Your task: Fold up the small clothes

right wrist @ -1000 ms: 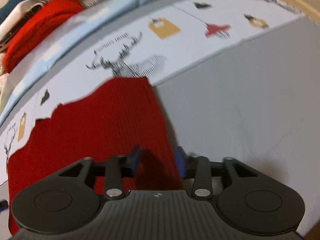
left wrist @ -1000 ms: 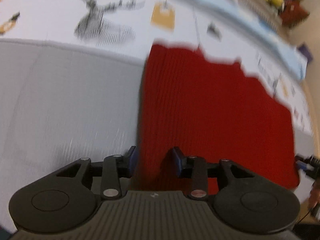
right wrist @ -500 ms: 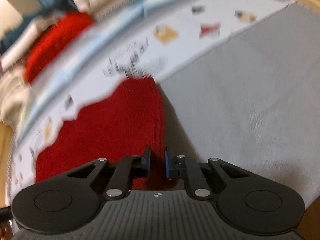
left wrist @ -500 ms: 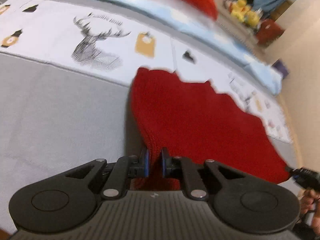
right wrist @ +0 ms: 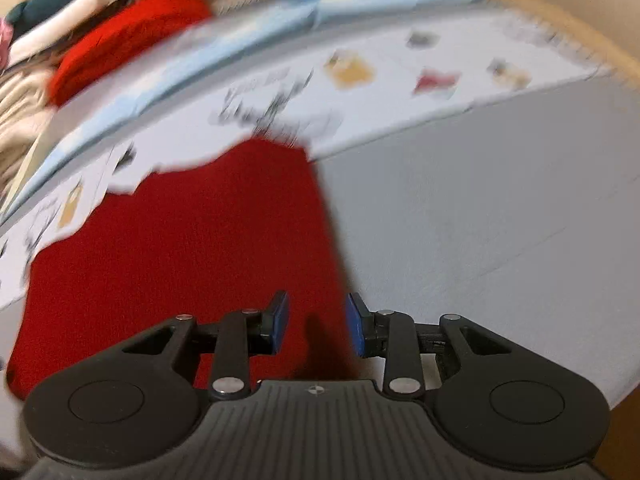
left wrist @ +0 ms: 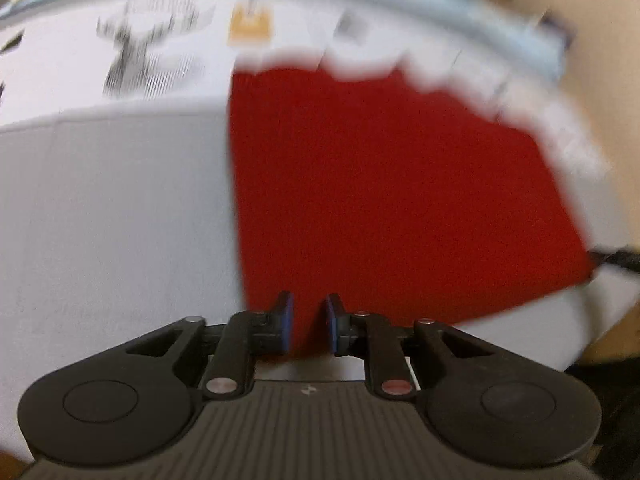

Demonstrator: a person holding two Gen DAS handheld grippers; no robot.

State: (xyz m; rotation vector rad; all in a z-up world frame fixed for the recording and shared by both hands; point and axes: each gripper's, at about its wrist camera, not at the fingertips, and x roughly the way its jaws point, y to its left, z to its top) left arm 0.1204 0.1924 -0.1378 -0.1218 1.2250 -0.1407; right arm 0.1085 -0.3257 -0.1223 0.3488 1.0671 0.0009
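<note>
Red knit garment [left wrist: 384,184] spread flat on a grey sheet [left wrist: 112,208], its near left corner lying in the narrow gap between the blue pads of the left gripper [left wrist: 308,322], held low and level over it; blurred, so grip on the cloth cannot be told. From the right wrist: same red knit [right wrist: 180,260], right gripper [right wrist: 316,322] low at its near right edge, jaws wider apart, nothing pinched, printed white cloth [right wrist: 360,92] beyond.

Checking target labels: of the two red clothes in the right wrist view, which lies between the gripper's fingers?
The flat red knit spread on the grey sheet, under the right gripper; the other red garment is bunched far behind.
</note>
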